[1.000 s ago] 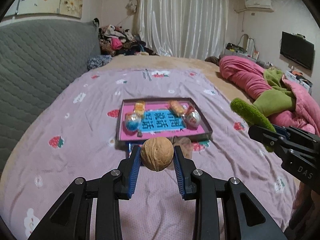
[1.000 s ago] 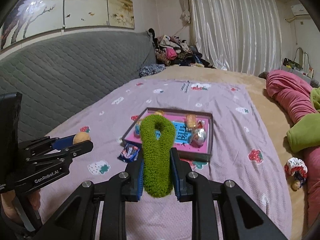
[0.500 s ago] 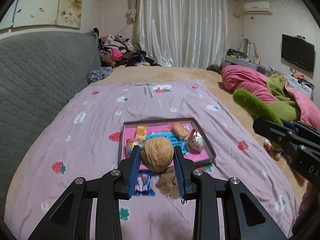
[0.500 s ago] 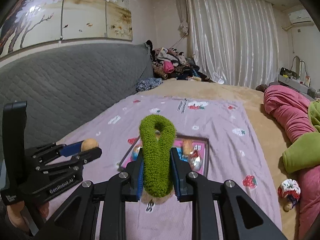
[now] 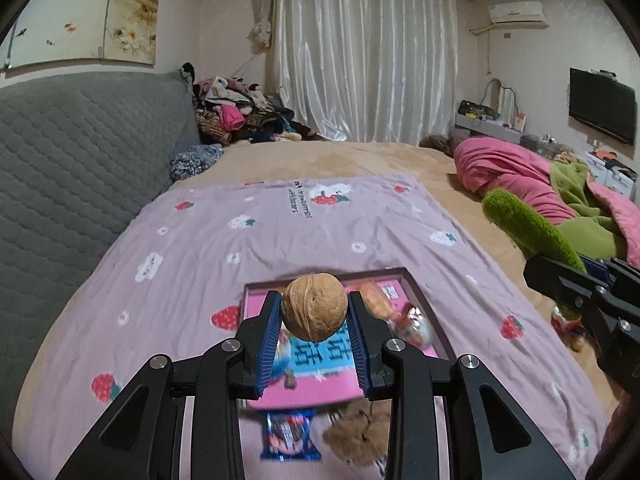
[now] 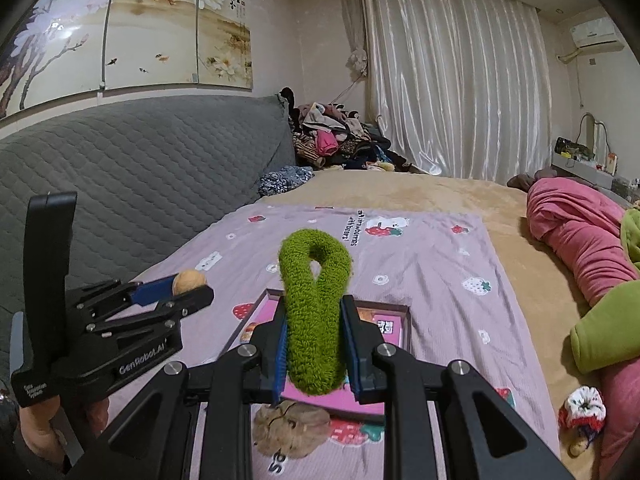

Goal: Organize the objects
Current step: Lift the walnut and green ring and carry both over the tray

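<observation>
My left gripper [image 5: 314,316] is shut on a brown walnut [image 5: 314,306] and holds it in the air above the near end of a pink tray [image 5: 416,286]. The tray holds several wrapped snacks [image 5: 412,326]. My right gripper [image 6: 314,344] is shut on a fuzzy green loop [image 6: 314,300], also above the tray [image 6: 396,334]. The left gripper [image 6: 188,294] with the walnut [image 6: 189,281] shows at the left of the right wrist view. The green loop [image 5: 528,232] shows at the right of the left wrist view.
A blue snack packet [image 5: 290,434] and a brown fuzzy piece [image 5: 358,434] lie on the purple strawberry sheet [image 5: 180,272] just before the tray. A grey quilted headboard [image 5: 72,168] is on the left. Pink and green bedding [image 5: 560,196] lies on the right. A small doll [image 6: 582,408] lies by it.
Both grippers have risen and pulled back from the tray, each still holding its object. The tray now sits lower and nearer in both views.
</observation>
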### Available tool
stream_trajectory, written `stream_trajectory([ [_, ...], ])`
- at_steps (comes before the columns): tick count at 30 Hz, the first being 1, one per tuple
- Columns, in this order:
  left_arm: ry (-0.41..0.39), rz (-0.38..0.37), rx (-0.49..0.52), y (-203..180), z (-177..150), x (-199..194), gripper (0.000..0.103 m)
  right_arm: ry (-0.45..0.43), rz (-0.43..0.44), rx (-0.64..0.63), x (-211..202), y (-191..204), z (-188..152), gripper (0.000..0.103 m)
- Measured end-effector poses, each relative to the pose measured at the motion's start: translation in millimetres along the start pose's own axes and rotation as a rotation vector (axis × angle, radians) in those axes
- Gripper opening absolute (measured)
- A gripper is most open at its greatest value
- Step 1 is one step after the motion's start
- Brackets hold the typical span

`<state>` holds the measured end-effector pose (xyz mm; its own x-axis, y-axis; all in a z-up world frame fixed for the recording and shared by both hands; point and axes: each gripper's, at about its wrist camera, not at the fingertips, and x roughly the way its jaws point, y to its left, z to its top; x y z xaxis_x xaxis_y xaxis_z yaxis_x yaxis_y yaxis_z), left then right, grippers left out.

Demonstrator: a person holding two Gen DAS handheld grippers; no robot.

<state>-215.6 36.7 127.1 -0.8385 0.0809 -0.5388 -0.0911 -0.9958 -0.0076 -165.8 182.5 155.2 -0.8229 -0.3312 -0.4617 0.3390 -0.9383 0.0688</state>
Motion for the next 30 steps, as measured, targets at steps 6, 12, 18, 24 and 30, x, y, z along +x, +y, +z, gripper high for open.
stream_trajectory([
  [6,0.01,0.013,-0.015,9.9,8.2,46.0,0.033,0.0,0.003,0.011,39.2,-7.2,3.8,0.024],
  [12,0.033,0.032,-0.02,22.6,-9.3,89.4,0.033,0.033,-0.017,-0.036,83.5,-1.9,-14.1,0.024],
  [18,0.054,0.053,-0.049,32.0,-41.7,127.0,0.033,0.08,-0.019,-0.035,124.9,3.3,-40.0,0.024],
  [24,0.078,0.02,-0.018,25.3,-73.7,156.9,0.033,0.107,-0.048,-0.03,157.5,-2.2,-72.2,0.024],
  [30,0.109,0.006,0.037,11.4,-84.7,180.3,0.033,0.166,-0.086,-0.052,182.2,-12.3,-92.7,0.025],
])
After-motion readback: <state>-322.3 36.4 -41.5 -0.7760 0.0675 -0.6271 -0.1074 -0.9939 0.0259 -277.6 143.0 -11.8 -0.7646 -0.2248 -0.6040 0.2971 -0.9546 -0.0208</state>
